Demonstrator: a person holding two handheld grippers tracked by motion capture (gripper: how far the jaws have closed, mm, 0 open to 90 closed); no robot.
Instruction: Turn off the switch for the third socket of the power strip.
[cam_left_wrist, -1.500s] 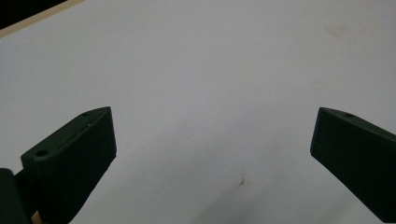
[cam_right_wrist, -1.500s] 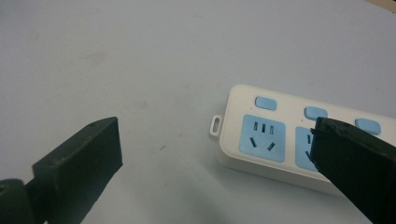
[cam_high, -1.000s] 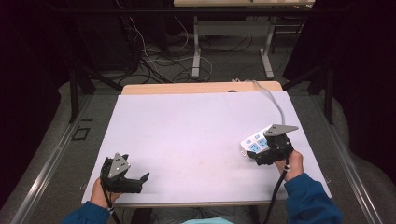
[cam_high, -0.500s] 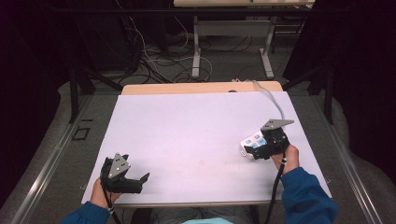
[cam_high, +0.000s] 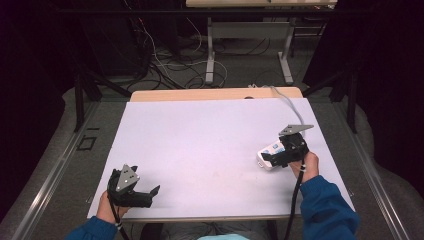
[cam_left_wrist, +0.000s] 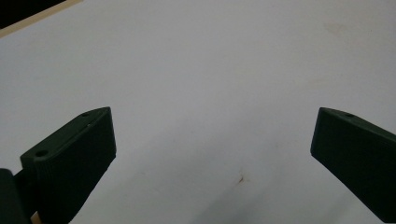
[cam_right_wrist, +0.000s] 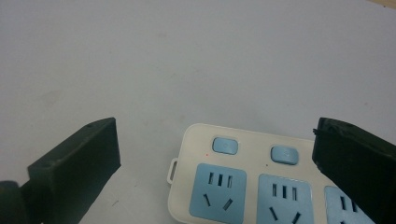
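1. Power strip (cam_high: 269, 153) is the one loose thing on my table (cam_high: 210, 145): a white body with pale blue sockets and small blue switches, lying flat on the right side, about midway between the near and far edges.
2. At the near left corner my left gripper (cam_high: 144, 192) rests low on the table, held in my left hand (cam_high: 107, 210). In the left gripper view its jaws stand spread wide, with bare surface and a small brown mark between them.
3. The surface is a plain white sheet with a faint lilac tint and a few dull smudges. A strip of light wood shows along its far edge.
4. On the right my right gripper (cam_high: 267, 157) sits over the power strip, held in my right hand (cam_high: 307, 165) with the blue sleeve (cam_high: 325, 210) behind it. In the right gripper view the power strip (cam_right_wrist: 243, 182) lies between my parted jaws. The left jaw stands clear of its rounded end. The right jaw overlaps the body at the picture's edge, and I cannot tell whether it touches.
5. A pale cord (cam_high: 287, 102) runs from the right gripper's area toward the far edge of the table.
6. Beyond the table the room is dark: a grey floor, a tangle of cables (cam_high: 165, 65) at far left, and the metal legs of another table (cam_high: 250, 30) at far centre and right.
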